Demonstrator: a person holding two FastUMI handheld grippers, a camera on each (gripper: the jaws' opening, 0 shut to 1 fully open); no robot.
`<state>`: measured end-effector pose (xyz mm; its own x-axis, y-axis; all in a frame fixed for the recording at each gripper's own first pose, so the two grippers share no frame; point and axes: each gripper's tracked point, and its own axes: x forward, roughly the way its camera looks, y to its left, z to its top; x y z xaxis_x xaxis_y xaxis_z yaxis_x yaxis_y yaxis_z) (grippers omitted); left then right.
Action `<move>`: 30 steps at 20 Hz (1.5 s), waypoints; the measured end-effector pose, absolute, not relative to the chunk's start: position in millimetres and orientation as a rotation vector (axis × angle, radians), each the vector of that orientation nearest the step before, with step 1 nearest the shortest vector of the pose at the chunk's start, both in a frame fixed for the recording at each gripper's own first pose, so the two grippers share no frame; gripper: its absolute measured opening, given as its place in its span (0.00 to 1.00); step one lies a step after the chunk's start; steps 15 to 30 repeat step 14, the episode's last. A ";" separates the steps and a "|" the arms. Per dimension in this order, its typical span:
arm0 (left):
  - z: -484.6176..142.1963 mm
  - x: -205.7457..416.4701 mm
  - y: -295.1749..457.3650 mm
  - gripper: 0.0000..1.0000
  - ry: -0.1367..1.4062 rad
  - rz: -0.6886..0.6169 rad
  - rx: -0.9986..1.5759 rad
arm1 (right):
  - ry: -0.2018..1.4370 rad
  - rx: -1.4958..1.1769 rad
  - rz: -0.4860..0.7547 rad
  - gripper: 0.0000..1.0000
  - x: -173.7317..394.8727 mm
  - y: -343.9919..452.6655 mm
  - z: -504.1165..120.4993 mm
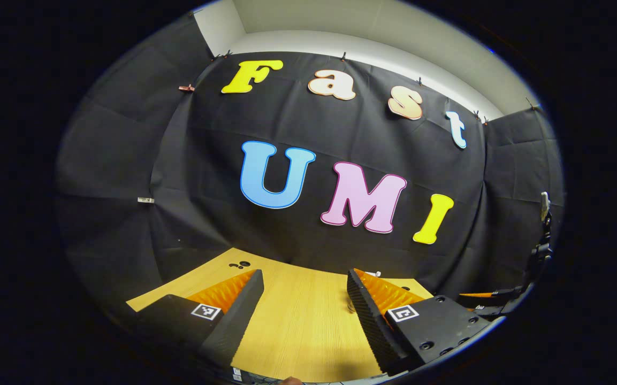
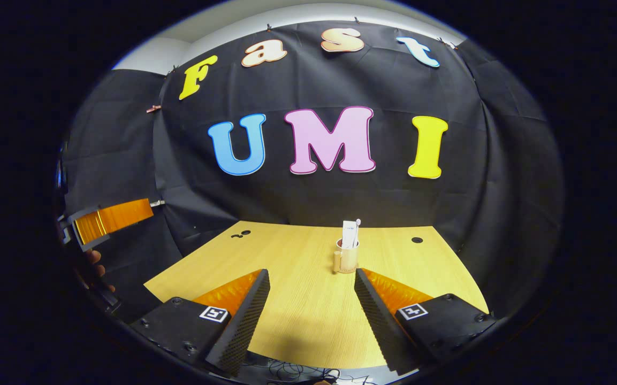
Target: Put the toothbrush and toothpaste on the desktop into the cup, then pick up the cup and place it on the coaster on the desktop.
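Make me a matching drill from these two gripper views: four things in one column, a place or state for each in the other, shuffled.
1. toothpaste
2. cup
3. right gripper
4. left gripper

A. stands on the wooden desktop, ahead of the right gripper
B. upright inside the cup
C. jaws open, pointing at the cup
D. jaws open over bare wood

Pairs: 1-B, 2-A, 3-C, 4-D

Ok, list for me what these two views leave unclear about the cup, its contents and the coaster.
- Coaster: right gripper view, nothing distinct shows under the cup; too small and far to tell.
- Toothbrush: right gripper view, just a thin stem with a tip; handle hidden inside the cup.
- Toothpaste: lower part hidden by the cup wall; print too small.
- Cup in the left gripper view: the left gripper finger covers that spot on the desktop.
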<state>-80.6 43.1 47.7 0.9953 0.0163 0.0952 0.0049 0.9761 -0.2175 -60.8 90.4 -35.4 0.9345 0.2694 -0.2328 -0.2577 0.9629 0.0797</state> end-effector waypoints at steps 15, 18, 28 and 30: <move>9.6 -85.8 23.9 0.97 -0.045 -0.082 -0.136 | 0.229 0.058 0.167 0.98 -70.7 46.0 -37.7; 9.6 -85.8 23.9 0.97 -0.045 -0.082 -0.136 | 0.229 0.058 0.167 0.98 -70.7 46.0 -37.7; 9.6 -85.8 23.9 0.97 -0.045 -0.082 -0.136 | 0.229 0.058 0.167 0.98 -70.7 46.0 -37.7; 9.6 -85.8 23.9 0.97 -0.045 -0.082 -0.136 | 0.229 0.058 0.167 0.98 -70.7 46.0 -37.7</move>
